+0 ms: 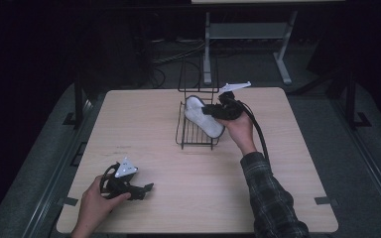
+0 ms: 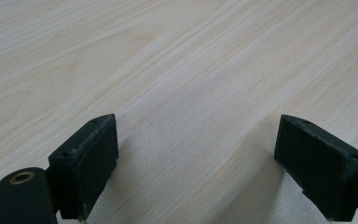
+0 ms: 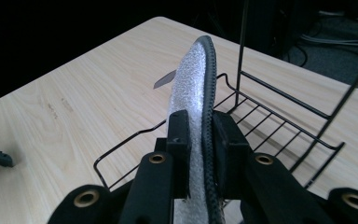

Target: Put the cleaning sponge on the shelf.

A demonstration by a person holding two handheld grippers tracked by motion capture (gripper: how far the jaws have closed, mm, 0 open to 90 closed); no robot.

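My right gripper (image 1: 209,110) is shut on a white slipper (image 1: 198,115) with a dark sole edge, held over the black wire rack (image 1: 188,139) at the table's far middle. In the right gripper view the slipper (image 3: 192,88) stands on edge between the pads (image 3: 179,135), above the rack's floor (image 3: 265,121). My left gripper (image 1: 148,189) lies low at the near left of the table, held by a hand. In the left gripper view its fingers (image 2: 86,161) stand wide apart with only bare wood between them.
The rack has a tall wire back frame (image 1: 197,74). A light wooden table (image 1: 144,124) carries everything, with dark floor around it. Behind the table stands a white metal stand (image 1: 248,44). A plaid sleeve (image 1: 270,198) comes in from the bottom right.
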